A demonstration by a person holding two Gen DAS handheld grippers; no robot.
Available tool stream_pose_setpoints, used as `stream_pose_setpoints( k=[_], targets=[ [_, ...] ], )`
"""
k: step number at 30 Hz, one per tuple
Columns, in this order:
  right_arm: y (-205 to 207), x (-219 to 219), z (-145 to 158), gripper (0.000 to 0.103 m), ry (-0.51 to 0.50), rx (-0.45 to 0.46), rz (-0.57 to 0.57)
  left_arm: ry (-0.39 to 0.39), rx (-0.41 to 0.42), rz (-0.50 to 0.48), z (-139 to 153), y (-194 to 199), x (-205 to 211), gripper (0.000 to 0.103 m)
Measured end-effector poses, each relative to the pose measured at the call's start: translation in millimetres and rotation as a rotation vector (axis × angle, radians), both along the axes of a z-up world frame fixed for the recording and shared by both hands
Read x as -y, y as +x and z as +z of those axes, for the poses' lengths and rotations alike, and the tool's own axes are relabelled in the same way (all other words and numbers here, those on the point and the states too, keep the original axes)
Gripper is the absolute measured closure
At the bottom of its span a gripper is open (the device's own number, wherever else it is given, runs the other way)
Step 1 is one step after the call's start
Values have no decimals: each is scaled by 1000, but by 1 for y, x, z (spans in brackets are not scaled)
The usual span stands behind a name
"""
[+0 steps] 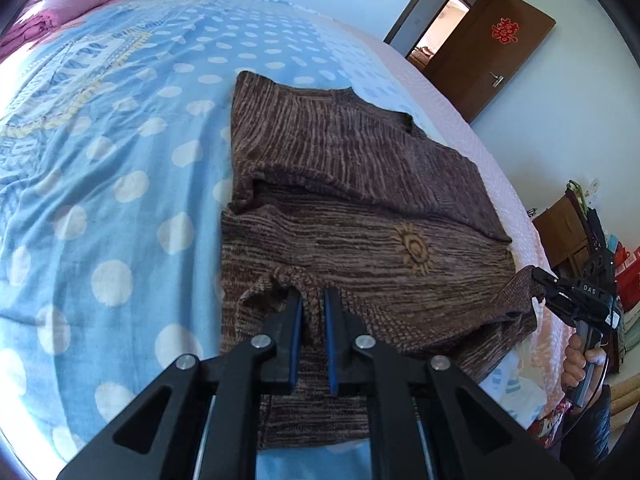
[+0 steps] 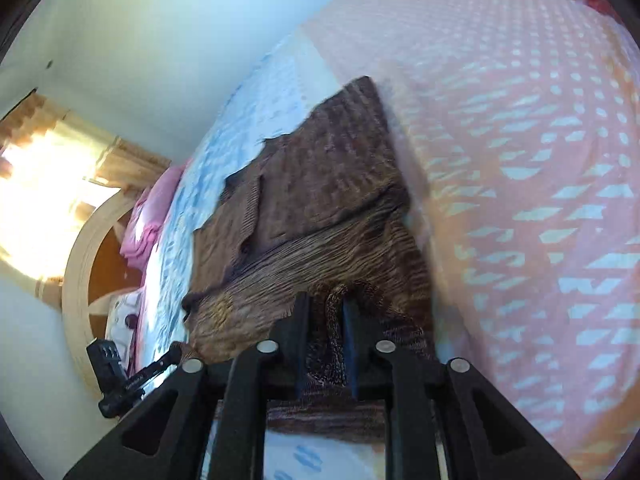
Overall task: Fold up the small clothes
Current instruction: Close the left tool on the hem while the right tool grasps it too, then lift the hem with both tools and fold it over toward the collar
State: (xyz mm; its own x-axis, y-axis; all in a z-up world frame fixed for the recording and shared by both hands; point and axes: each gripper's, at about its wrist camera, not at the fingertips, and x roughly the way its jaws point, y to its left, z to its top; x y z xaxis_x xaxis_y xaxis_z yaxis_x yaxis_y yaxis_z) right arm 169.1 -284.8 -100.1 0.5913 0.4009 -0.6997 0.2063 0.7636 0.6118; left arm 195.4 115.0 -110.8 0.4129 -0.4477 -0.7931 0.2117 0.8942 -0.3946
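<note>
A brown striped knit sweater with a yellow sun patch lies on the blue polka-dot bedspread, its sleeves folded across the body. My left gripper is shut on the sweater's near hem, left side. My right gripper shows at the right of the left wrist view, shut on the hem's right corner and lifting it. In the right wrist view the sweater fills the centre, and the right gripper pinches a ribbed fold of it. The left gripper shows at lower left there.
Pink bedding is piled at the head of the bed. A pink patterned cover drapes the bed's side. An open brown door is at the back right. Furniture and bags stand beside the bed.
</note>
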Motion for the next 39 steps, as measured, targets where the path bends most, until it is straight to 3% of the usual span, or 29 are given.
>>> stream_pose_setpoints(
  k=[1, 3, 5, 7, 8, 13, 17, 21, 27, 28, 31, 32, 36, 39],
  targets=[
    [4, 5, -5, 71, 6, -16, -22, -1, -4, 3, 0, 4, -2, 89],
    [5, 14, -8, 69, 13, -12, -75, -11, 13, 15, 5, 8, -11, 78],
    [-2, 24, -3, 67, 38, 45, -111, -3, 56, 29, 16, 7, -20, 52],
    [-11, 29, 5, 67, 41, 96, -122, 8, 128, 38, 29, 0, -34, 37],
    [-16, 29, 10, 67, 23, 114, -119, 15, 156, 30, 32, -3, -39, 36],
    [-41, 8, 33, 67, -164, 161, -56, 129, 253, -126, 34, -25, -38, 36],
    [-48, -5, 35, 67, -210, 172, -40, 202, 257, -190, 22, -15, -16, 36],
    [-48, -17, 38, 67, -247, 182, -7, 169, 245, -208, 14, 4, 2, 36],
    [-56, -21, 50, 67, -361, 194, 22, 218, 189, -250, -13, 18, 31, 50],
    [-59, -19, 52, 67, -372, 195, 19, 198, 191, -248, -14, 18, 30, 54],
    [-65, -11, 56, 67, -389, 193, -7, 146, 197, -238, -12, 17, 26, 82],
    [-66, -8, 56, 67, -391, 192, -16, 136, 197, -233, -11, 17, 25, 86],
    [-66, 1, 54, 67, -428, 172, -18, 97, 192, -219, -11, 17, 21, 87],
    [-63, -7, 51, 67, -543, 151, 65, 90, 181, -192, -16, 20, 19, 84]
  ],
)
